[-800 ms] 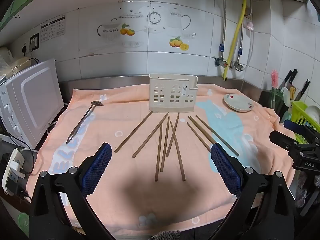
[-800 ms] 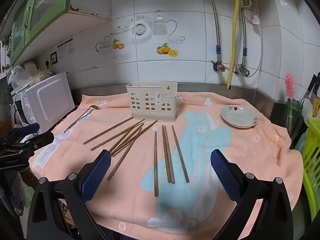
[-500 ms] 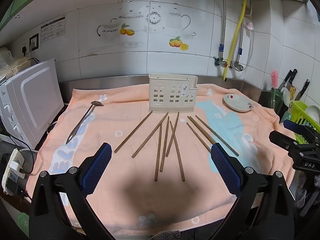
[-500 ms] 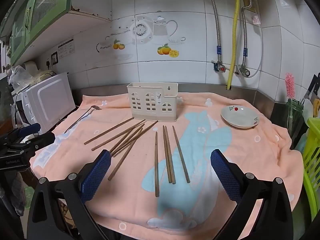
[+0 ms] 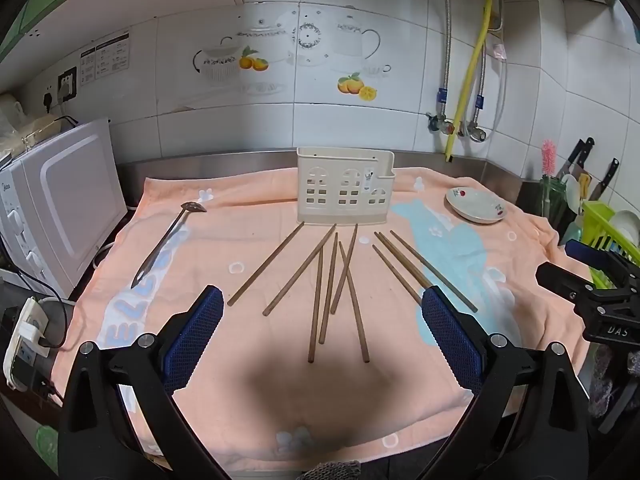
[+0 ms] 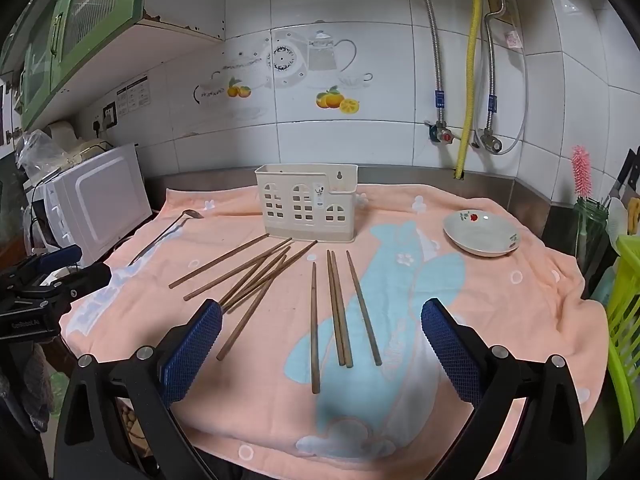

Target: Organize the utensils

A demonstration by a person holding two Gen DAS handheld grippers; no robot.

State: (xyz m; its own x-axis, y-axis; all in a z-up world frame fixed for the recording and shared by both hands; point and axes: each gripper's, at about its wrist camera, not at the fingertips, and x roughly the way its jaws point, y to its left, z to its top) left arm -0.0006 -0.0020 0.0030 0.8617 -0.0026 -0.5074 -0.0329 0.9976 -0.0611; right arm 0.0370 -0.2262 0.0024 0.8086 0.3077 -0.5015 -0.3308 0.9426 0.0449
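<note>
Wooden chopsticks (image 5: 332, 280), nine, loose on the towel-covered surface (image 5: 224, 240) before the cream utensil holder (image 5: 345, 191). Ladle (image 5: 168, 244) left; dish (image 5: 475, 210) right. Left tool (image 5: 320, 332), right tool (image 6: 320, 336): spread wide, nothing held.

Wooden chopsticks (image 5: 328, 286) scattered before holder (image 5: 344, 192)

Chopsticks (image 5: 320, 280) lie before the holder (image 5: 345, 191); spoon (image 5: 168, 244) left, dish (image 5: 475, 210) right.
</note>
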